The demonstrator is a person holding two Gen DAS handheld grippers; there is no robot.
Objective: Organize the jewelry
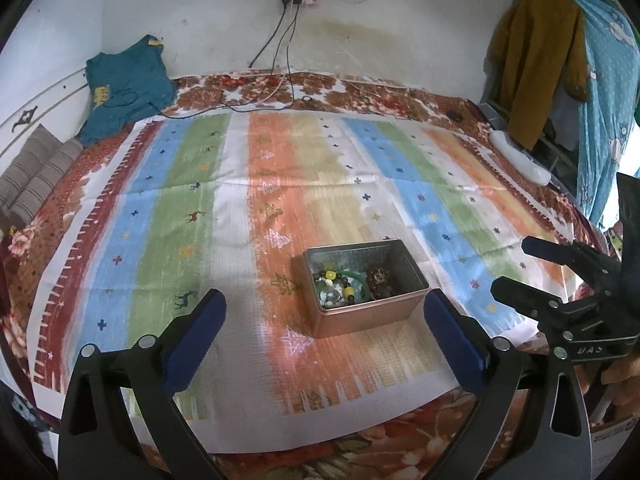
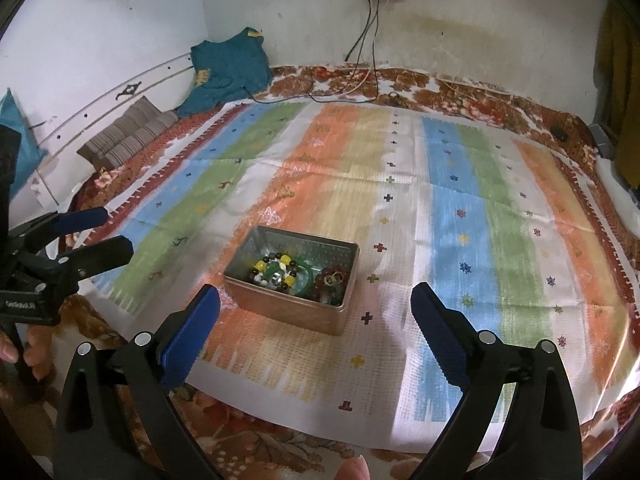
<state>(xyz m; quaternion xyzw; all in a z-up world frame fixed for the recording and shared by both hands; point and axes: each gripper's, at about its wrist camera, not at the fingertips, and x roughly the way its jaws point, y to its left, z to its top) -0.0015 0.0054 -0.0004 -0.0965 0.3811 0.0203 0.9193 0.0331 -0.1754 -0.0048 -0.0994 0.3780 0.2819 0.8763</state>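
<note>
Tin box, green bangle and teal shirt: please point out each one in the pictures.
Tin box (image 1: 370,318), left wrist view, on its front wall.
Green bangle (image 2: 310,276), right wrist view, on its right arc.
Teal shirt (image 1: 124,84), left wrist view, on its middle.

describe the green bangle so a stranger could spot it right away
On the striped cloth sits an open metal tin full of jewelry. Inside, the green bangle is the one smooth, solid ring, lying between the yellow-and-black beads and the dark red beads.
</note>
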